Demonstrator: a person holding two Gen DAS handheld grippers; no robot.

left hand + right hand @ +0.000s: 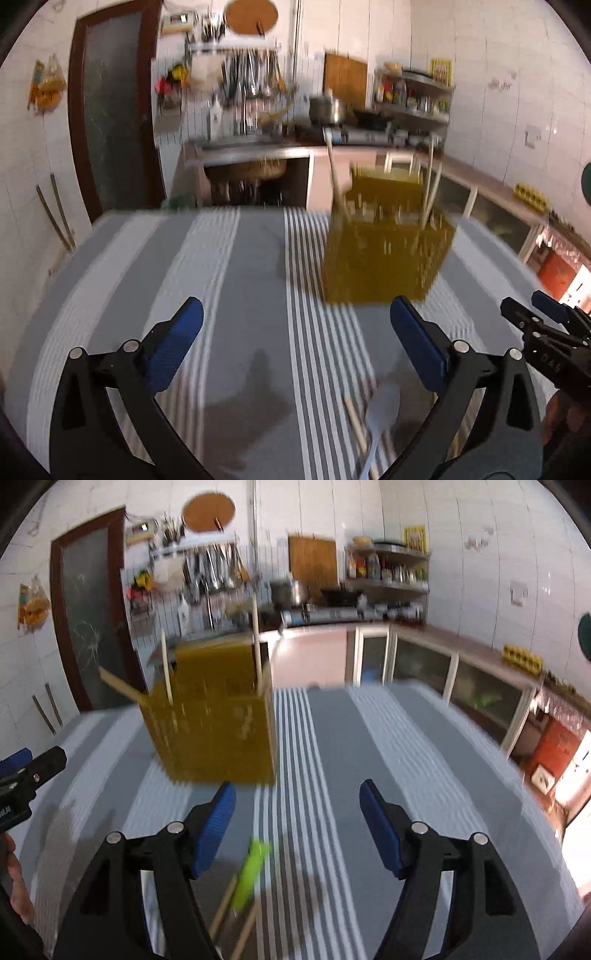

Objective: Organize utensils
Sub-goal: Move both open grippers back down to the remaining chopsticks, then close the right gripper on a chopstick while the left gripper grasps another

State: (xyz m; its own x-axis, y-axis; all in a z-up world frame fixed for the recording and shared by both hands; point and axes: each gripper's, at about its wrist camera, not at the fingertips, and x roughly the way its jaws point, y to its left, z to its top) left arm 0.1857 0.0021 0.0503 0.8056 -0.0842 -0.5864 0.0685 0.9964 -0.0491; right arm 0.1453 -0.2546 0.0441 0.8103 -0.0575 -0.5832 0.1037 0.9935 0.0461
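A yellow slotted utensil holder (384, 243) stands on the striped cloth, with chopsticks (430, 192) and a wooden handle (334, 173) upright in it; it also shows in the right wrist view (214, 716). My left gripper (295, 332) is open and empty, short of the holder. A pale blue spoon (382, 410) and chopsticks (356, 424) lie on the cloth beneath it. My right gripper (297, 805) is open and empty, right of the holder. A green utensil (249, 877) and chopsticks (225, 912) lie on the cloth below it. Both views are motion-blurred.
The table (147, 266) carries a grey and white striped cloth. Behind it are a kitchen counter with a sink (243, 147), a stove with a pot (328, 109), shelves (413, 96) and a dark door (110, 110). The other gripper (546, 332) shows at the right edge.
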